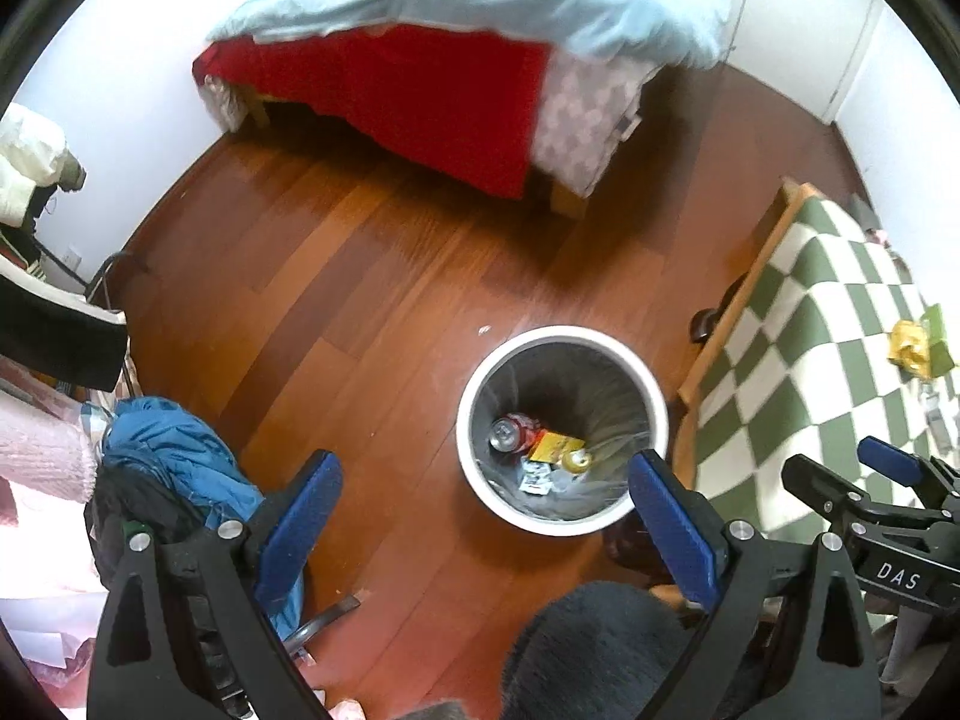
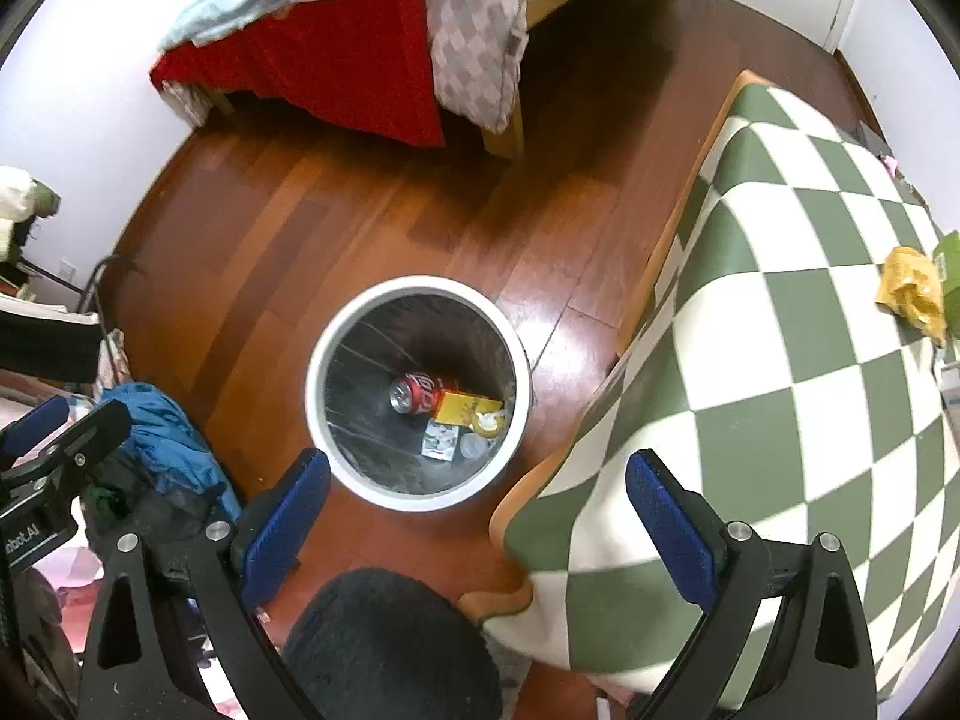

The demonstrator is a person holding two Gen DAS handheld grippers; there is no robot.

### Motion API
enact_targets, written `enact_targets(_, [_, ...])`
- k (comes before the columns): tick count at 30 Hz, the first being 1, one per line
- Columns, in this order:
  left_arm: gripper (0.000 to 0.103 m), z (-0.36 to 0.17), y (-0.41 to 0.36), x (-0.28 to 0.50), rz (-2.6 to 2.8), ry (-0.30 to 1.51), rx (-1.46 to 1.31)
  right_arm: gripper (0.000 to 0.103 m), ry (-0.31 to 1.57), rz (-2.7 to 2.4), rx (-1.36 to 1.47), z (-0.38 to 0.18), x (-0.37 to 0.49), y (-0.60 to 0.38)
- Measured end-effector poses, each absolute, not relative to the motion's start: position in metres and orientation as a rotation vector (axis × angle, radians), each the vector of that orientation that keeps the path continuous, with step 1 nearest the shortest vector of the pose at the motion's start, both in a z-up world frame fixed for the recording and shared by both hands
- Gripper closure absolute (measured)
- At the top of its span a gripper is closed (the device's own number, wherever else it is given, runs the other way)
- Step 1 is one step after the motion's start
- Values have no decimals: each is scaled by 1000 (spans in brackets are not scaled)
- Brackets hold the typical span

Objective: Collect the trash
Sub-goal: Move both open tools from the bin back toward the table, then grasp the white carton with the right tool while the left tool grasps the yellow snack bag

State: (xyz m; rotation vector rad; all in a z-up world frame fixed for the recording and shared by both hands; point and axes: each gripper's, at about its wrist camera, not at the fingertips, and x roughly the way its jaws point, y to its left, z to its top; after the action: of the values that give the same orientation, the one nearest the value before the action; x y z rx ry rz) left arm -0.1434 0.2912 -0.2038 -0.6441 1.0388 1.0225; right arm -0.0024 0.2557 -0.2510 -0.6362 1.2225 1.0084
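Observation:
A white round trash bin [image 1: 651, 387] stands on the wooden floor, also in the right wrist view [image 2: 318, 360]. Inside lie a red soda can [image 1: 513, 429] [image 2: 414, 391], a yellow carton [image 1: 555, 445] [image 2: 465, 408] and small wrappers. A crumpled yellow wrapper [image 1: 909, 347] [image 2: 912, 291] lies on the green-and-white checked table [image 1: 798, 312] [image 2: 780, 276], next to a green box [image 1: 937, 336]. My left gripper [image 1: 483, 516] is open and empty above the bin's near side. My right gripper [image 2: 477, 513] is open and empty between the bin and the table edge.
A bed with red sheet and light blue cover [image 1: 420, 90] stands at the back. A blue garment pile [image 1: 174, 450] [image 2: 156, 426] lies on the left. A dark fuzzy slipper [image 2: 390, 648] is at the bottom. The right gripper shows in the left view [image 1: 888, 492].

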Motion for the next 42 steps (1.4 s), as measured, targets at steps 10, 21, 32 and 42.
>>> enact_targets(10, [5,-132,231,-139,1011,928,-557,3,1127,1083,-482,-157,-11,194])
enact_targets(21, [5,-110,176,-64,943,899,-470,3,1127,1060,-244,-91,28,86])
enact_targets(32, [2,-167,139,142,746,1024,-411,3,1156,661,-161,-116,196,-25])
enact_targets(42, [2,-240,106,307,698,1178,-327,3,1210,404,-308,-173,374,-74])
